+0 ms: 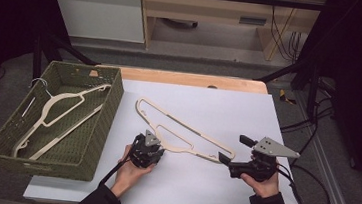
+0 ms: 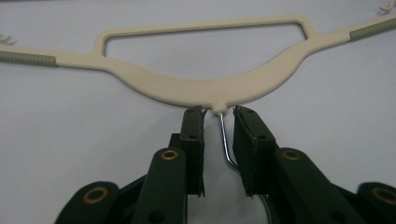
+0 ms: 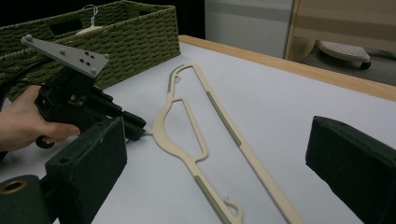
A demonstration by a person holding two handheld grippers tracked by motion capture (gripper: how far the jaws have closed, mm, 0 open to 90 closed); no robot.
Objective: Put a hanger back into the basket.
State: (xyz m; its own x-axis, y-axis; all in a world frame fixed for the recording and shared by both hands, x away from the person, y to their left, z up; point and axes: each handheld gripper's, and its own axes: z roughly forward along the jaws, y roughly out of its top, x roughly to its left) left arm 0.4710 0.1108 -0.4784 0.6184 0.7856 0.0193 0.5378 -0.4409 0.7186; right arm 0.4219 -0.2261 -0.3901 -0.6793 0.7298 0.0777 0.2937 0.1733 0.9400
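Observation:
A cream plastic hanger (image 1: 189, 129) with grey-green grip strips lies flat on the white mat, running from upper left to lower right. My left gripper (image 1: 155, 142) is at its neck. In the left gripper view the hanger (image 2: 196, 86) lies crosswise, and its thin metal hook stem (image 2: 223, 135) runs between the jaws of the left gripper (image 2: 219, 114), which stand slightly apart on either side of it. My right gripper (image 1: 234, 150) is at the hanger's lower right end with its jaws wide apart. The right gripper view shows the right gripper (image 3: 217, 149), the hanger (image 3: 223, 119) and the left gripper (image 3: 137, 130).
A green woven basket (image 1: 108, 115) stands at the table's left and holds another cream hanger (image 1: 63, 105); the basket (image 3: 130, 37) sits behind the left hand. The white mat (image 1: 219, 105) covers the table, with a wooden edge (image 1: 191, 79) at the far side.

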